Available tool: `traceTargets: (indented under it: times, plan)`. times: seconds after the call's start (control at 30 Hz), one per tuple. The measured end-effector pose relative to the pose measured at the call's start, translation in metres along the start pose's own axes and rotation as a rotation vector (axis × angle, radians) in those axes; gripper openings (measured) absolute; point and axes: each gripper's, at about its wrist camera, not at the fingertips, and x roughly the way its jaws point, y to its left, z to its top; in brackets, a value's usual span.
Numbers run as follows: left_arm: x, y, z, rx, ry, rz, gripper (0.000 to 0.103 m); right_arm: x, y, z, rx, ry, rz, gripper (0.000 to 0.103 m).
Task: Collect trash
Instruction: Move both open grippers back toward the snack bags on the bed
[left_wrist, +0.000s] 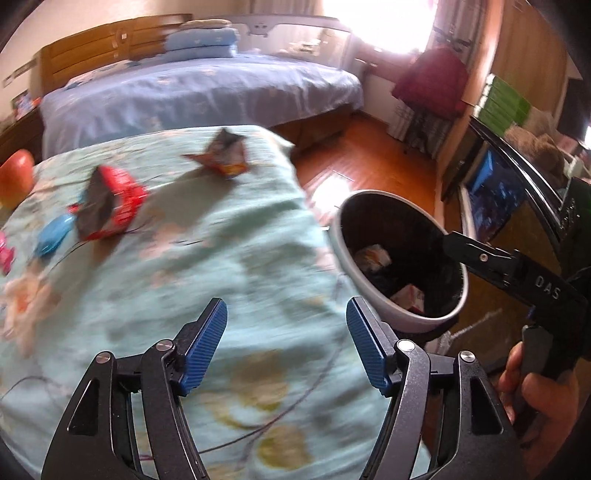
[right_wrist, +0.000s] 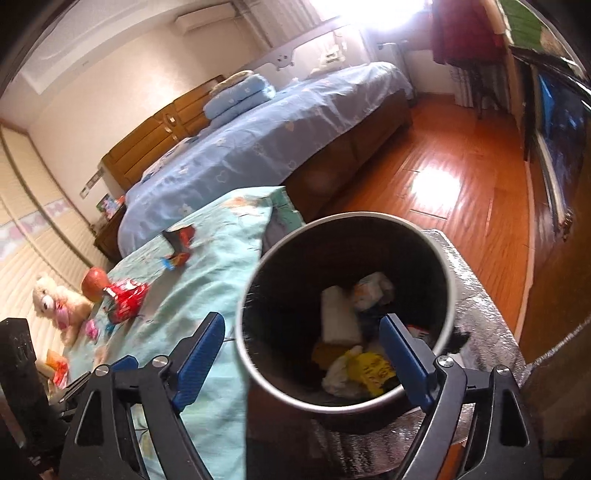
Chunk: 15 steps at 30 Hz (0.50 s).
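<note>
Two wrappers left on the teal floral bedspread (left_wrist: 192, 258), both up-bed from the trash bin (left_wrist: 373, 295): a red snack bag (left_wrist: 110, 201) with its dark foil lining gaping, and, farther from the bin, a crumpled dark-and-orange wrapper (left_wrist: 225, 155). Beside the red bag, on the side away from the bin, a small blue piece (left_wrist: 53, 232) and a pink one (left_wrist: 5, 251), too blurred to name; beyond those, an apple (left_wrist: 14, 177), probably no trash at all. In the bin already: a folded white tissue (right_wrist: 338, 314), a yellow printed wrapper (right_wrist: 373, 371), other scraps. Left gripper (left_wrist: 286, 347) over the spread just beside the bin, jaws wide apart and holding nothing. Right gripper (right_wrist: 303, 354) over the bin's mouth, likewise spread wide and empty, one blue pad (right_wrist: 402, 354) hanging inside the rim. Likely handling of the red bag: near weightless, thin, crackly film, slick on the printed side, prone to skate or fold away under a clumsy pinch. Best taken at a raised, creased edge near the open mouth, pads closing across the double layer rather than pressing down on the flat face. Soft bedding beneath, so some give expected on contact. Nothing fragile here; main risk a slip during the carry.
</note>
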Motion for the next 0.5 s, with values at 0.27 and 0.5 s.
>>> traceTargets:
  times: [0.27,0.5]
  plan:
    - [-0.016,0.055,-0.009,-0.101,-0.023,0.068,0.069,0.02,0.047,-0.008,-0.09,0.048,0.043,0.087]
    - [-0.022,0.093,-0.016,-0.163,-0.029,0.117,0.071,0.041,0.075,-0.01,-0.138,0.075,0.064,0.087]
